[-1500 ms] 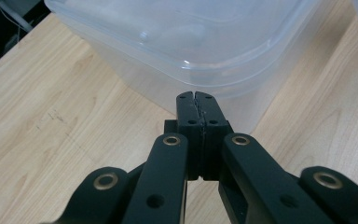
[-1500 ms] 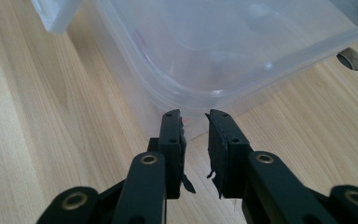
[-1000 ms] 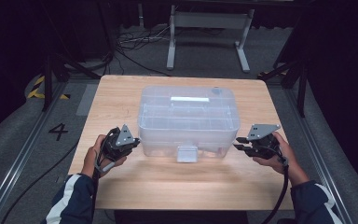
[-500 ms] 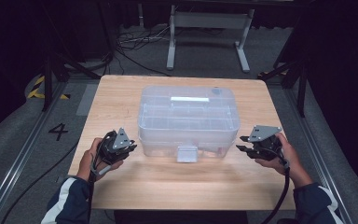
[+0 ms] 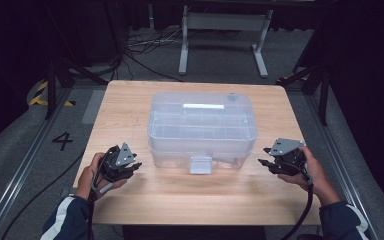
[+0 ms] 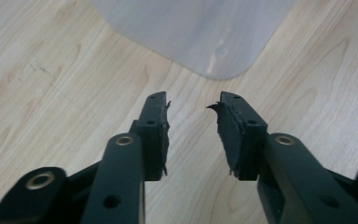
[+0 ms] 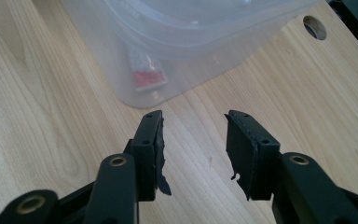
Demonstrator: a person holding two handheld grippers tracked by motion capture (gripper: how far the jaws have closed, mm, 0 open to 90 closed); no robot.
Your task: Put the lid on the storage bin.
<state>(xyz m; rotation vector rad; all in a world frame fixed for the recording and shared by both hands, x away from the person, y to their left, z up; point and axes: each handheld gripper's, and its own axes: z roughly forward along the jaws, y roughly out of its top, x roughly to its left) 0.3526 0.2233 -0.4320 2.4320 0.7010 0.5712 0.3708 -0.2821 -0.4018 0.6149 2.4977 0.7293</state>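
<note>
Clear plastic box (image 5: 202, 127), lid on: centre of the wooden surface (image 5: 130, 200). Left tongs (image 5: 134, 167) and right tongs (image 5: 265, 164): flanking its near corners, apart from it, jaws just opening, partly spread, empty. Judgement: box released and set down.

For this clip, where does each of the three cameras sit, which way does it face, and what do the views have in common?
High view: above the person's side, looking forward and down on the wooden table; both hands, sleeves, left gripper and right gripper show.
Left gripper view: rides the left gripper, looking along its open jaws at the clear lidded box.
Right gripper view: rides the right gripper, open jaws facing the box's other corner.
Shared: box and tabletop show in all three.
</note>
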